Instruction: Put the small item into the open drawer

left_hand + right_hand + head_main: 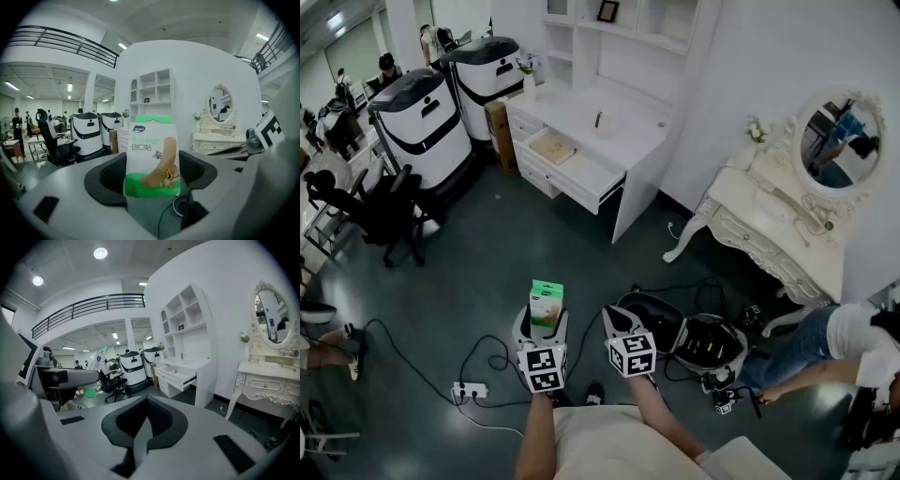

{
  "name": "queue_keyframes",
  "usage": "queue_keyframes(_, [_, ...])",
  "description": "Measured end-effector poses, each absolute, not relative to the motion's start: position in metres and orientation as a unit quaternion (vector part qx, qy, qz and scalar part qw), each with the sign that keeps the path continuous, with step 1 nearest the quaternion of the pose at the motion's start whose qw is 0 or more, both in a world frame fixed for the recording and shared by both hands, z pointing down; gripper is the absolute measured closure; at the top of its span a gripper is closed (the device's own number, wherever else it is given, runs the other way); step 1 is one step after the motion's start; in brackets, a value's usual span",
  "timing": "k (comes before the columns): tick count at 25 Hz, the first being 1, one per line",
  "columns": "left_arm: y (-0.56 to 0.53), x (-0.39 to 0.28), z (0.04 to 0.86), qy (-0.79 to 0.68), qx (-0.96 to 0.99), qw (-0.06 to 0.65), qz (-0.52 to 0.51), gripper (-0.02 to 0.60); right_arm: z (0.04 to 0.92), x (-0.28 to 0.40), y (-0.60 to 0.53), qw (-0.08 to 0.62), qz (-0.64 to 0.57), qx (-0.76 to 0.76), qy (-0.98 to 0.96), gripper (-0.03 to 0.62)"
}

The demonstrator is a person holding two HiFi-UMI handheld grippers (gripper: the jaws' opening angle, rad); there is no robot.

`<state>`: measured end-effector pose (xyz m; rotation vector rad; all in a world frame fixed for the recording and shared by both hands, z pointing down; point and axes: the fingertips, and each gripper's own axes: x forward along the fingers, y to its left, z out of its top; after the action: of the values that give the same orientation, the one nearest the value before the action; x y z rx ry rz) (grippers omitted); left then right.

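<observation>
green-and-white bandage pack (152, 161): upright, pinched between my left tongs' pads; well apart from the drawer
left tongs (546, 319): clamped on the pack, low over the dark floor (487, 272)
right tongs (148, 423): pressed together, nothing in them; just beside the left
open drawer (574, 161): pulled out under the white tabletop (614, 127) across the room; a flat tan thing (552, 147) lies inside

My feeds are bright and evenly lit. Round ceiling lights (100, 253) glare at the top of the right gripper view, and strip lights (262, 36) show in the left one. The dark floor (487, 272) carries only soft shadows. Both gripper views bend hard into black corners. The near shell of the left hand-held gripper (152, 171) looks soft, while the bandage packet (151, 154) is sharp.
</observation>
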<state>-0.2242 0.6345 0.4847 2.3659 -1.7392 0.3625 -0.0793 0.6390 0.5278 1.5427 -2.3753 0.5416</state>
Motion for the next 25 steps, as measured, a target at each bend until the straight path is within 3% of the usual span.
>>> queue_keyframes(14, [0.613,-0.226,0.497,-0.579,0.801,0.096,0.122,0.222,0.548,-0.063,0.62,0.108,0.218,0.545,-0.802,0.569])
queue_keyframes(25, [0.457,-0.205,0.515,-0.554,0.816,0.119,0.113,0.222,0.576,-0.042,0.494,0.114,0.244,0.558,-0.785,0.569])
